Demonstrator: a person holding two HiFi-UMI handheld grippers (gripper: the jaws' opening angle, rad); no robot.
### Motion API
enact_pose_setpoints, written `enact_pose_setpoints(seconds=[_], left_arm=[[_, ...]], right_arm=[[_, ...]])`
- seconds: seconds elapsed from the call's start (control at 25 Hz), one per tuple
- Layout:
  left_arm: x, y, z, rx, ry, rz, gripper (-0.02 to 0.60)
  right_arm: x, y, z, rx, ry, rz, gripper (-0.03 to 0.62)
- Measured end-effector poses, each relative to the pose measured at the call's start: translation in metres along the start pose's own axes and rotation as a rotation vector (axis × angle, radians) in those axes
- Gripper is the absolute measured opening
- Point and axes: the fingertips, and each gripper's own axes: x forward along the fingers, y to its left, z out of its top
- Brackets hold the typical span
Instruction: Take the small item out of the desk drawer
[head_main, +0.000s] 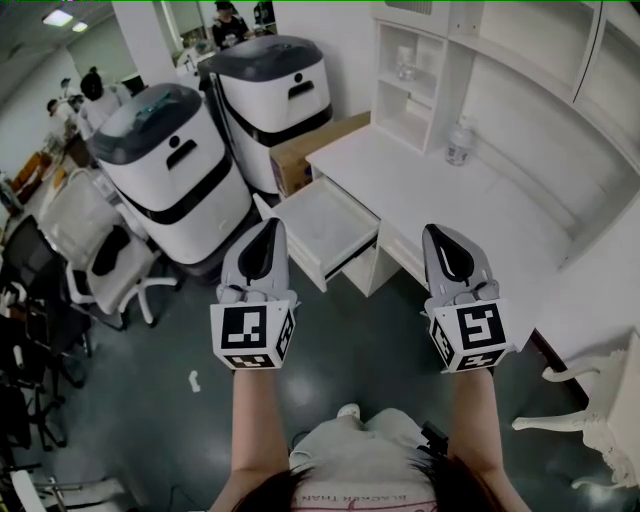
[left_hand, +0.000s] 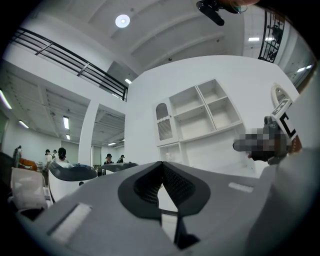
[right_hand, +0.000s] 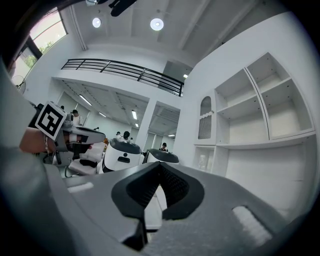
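White drawer, open: small item unseen inside, likely light; pinch its narrow sides. Your left gripper and right gripper before drawer, fingers clenched, empty.

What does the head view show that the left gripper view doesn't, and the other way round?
Only the head view: the inside of the desk's open drawer, the cardboard box beside the desk, the dark floor and the person's forearms. Only the left gripper view: the round ceiling lamp, the black balcony railing, and a close look at the left gripper's jaws, shut with nothing between them. Both: the white shelf unit, the two white machines with dark lids and the right gripper.
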Motion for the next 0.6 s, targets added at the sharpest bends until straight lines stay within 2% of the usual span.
enact_pose_setpoints(seconds=[0.6], left_arm=[[0.033, 0.018, -0.018, -0.007, 0.016, 0.007, 0.015]], right_arm=[[0.041, -0.010, -0.009, -0.012, 0.011, -0.003, 0.002]])
